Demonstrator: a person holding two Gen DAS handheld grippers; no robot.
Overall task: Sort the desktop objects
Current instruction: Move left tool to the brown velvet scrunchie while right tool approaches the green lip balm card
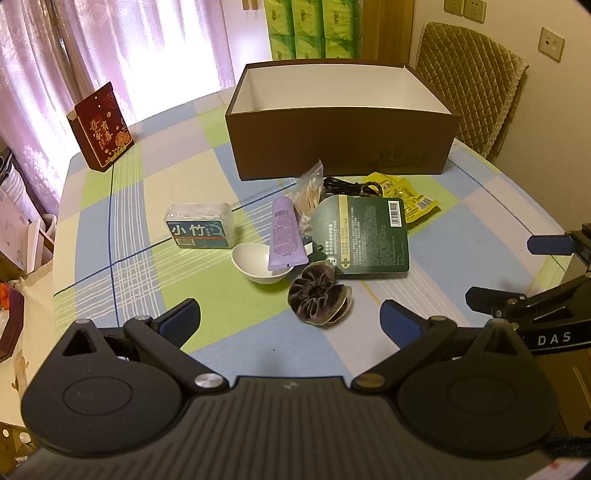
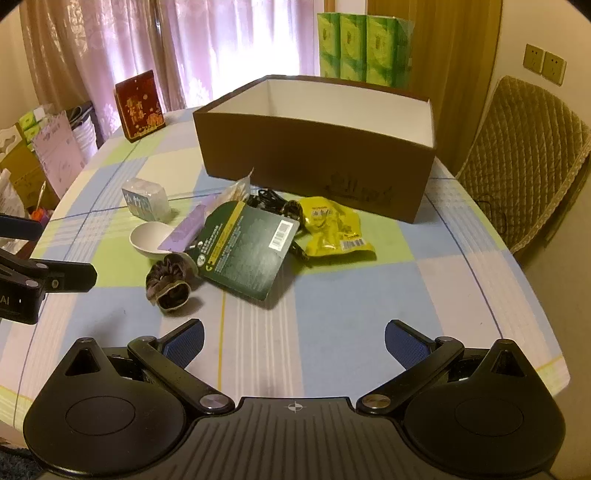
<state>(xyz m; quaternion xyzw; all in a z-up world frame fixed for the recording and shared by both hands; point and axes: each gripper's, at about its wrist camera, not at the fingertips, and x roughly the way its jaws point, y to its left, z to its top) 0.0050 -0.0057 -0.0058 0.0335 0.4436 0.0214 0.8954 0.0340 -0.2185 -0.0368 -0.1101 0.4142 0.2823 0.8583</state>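
Nearest the left wrist camera, the left gripper [image 1: 290, 323] hangs above the checked tablecloth [image 1: 110, 221] with its blue-padded jaws spread wide and nothing between them; the right gripper [image 2: 293, 343] does the same in its own view, jaws equally far apart and empty, over a bare stretch of cloth; each tool also shows at the edge of the other's view.

By size, the brown box [image 1: 343, 147] comes first; it stands open-topped at the far side of the table, its white inside showing no contents from here; a quilted chair [image 1: 476, 81] stands behind it at the right, and green tissue packs [image 1: 314, 26] are stacked beyond it; a red gift box [image 1: 101, 127] stands upright at the far left of the table, well apart from the rest.

The clutter to be sorted lies in front of the brown box; the dark green card package [image 1: 364, 236] lies flat, barcode up, partly over a yellow snack packet [image 1: 410, 195] and a black cable [image 1: 343, 184]; left of the pile sits a clear toothpick box [image 1: 201, 225]; a lilac tube [image 1: 286, 232] rests with its lower end in a white bowl [image 1: 255, 264]; behind the tube is a bag of cotton swabs [image 1: 308, 192]; nearest the left gripper lies a dark velvet scrunchie [image 1: 317, 295].
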